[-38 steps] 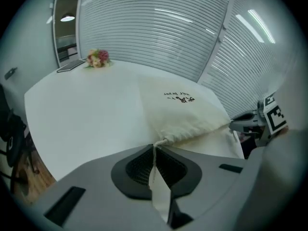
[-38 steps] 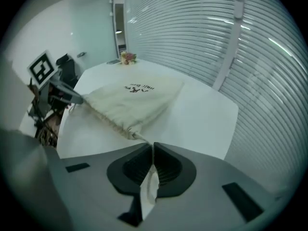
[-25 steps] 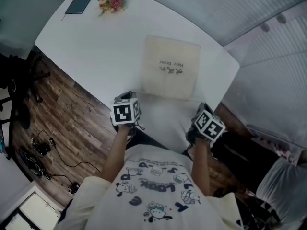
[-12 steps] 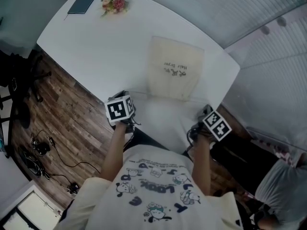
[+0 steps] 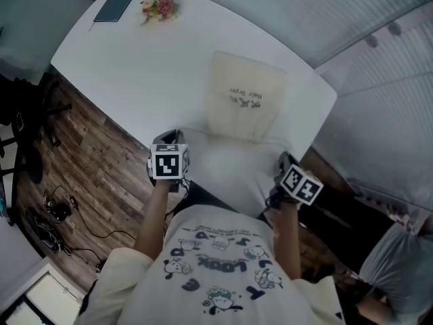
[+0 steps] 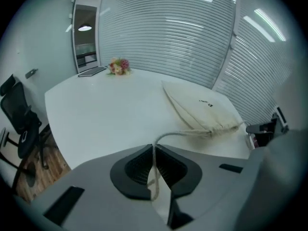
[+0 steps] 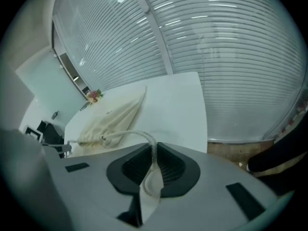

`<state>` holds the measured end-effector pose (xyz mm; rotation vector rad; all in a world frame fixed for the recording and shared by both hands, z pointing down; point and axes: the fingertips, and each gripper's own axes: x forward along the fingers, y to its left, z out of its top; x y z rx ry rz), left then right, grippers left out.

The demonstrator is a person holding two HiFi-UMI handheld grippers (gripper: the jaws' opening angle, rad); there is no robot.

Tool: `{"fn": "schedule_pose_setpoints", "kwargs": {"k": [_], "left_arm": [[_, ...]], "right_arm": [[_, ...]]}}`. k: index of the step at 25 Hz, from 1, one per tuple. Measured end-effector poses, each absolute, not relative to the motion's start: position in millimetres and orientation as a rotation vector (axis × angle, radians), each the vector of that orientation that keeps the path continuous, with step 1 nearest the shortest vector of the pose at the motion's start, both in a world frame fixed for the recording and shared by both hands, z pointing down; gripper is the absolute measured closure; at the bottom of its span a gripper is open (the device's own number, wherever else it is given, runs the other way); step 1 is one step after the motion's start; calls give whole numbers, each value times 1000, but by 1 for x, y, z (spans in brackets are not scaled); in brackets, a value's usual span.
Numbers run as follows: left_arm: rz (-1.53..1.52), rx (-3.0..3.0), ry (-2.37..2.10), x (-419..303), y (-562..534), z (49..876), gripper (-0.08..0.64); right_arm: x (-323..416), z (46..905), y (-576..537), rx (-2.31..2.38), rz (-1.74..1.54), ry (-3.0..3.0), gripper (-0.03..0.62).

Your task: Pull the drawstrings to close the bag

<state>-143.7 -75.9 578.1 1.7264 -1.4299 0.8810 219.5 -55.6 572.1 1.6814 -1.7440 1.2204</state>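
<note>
A cream drawstring bag with small dark print lies flat on the white table, its gathered mouth toward me. In the left gripper view the bag lies right of centre and its left drawstring runs into my left gripper, which is shut on it. In the right gripper view the bag lies to the left and the right drawstring curves into my right gripper, shut on that cord. In the head view both grippers, left and right, hang at the table's near edge.
A dark notebook and a small bunch of flowers lie at the table's far left corner. Wood floor with cables and a dark office chair lie to the left. Slatted blinds stand behind the table.
The bag's mouth has narrowed and gathered. Both grippers have moved apart and back toward me with the cords; the left one has turned its marker cube to face up.
</note>
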Motion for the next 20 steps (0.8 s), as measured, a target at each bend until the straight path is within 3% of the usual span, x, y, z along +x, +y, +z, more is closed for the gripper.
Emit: {"fn": "schedule_pose_setpoints", "kwargs": {"k": [2, 3, 4, 5, 12, 20], "left_arm": [[949, 1761, -1391, -143, -70, 579, 497], [976, 1771, -1376, -143, -67, 579, 475], [996, 1777, -1361, -144, -64, 581, 447], [1013, 1783, -1344, -145, -61, 582, 430], [1160, 1897, -1231, -144, -59, 566, 354], [1283, 2143, -1017, -87, -74, 547, 337]], "right_arm": [[221, 573, -49, 1630, 1126, -1731, 562], [222, 574, -45, 1602, 1076, -1721, 522], [223, 574, -43, 1574, 1028, -1710, 423], [224, 574, -40, 1549, 979, -1699, 405], [196, 542, -56, 1349, 617, -1837, 403], [131, 549, -71, 874, 338, -1906, 393]]}}
